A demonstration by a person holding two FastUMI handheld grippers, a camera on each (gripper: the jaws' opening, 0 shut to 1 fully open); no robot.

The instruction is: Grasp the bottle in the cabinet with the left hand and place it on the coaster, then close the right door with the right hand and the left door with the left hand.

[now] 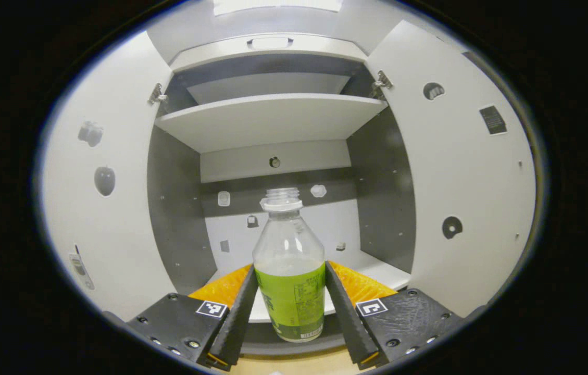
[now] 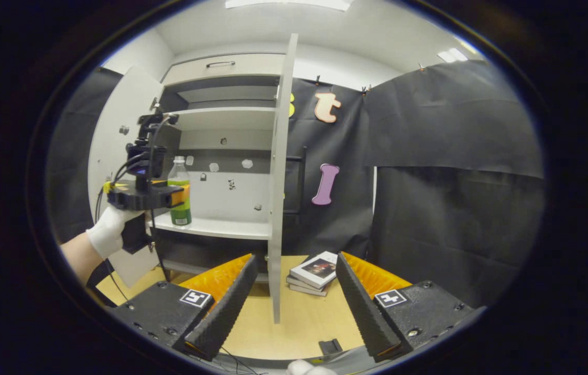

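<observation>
**Left tool clamps the bottle inside the open cabinet**

The white cabinet stands with both doors swung wide; in the left gripper view the left door and the right door flank its grey interior, with a bare upper shelf above the lower one. In the right gripper view the right door is seen edge-on, standing out over the wooden worktop, with the black booth cloth behind.

The left tool has its two ribbed fingers pressed against either side of the bottle, at the green label. The bottle is upright, clear above the label and uncapped, at the front edge of the lower shelf; whether its base rests there or is just clear of it cannot be told. From the right gripper view, a white-gloved hand holds that tool at the bottle.

The right tool is spread wide and holds nothing, low before the door's edge.

A small stack of books lies on the worktop beyond it.
</observation>
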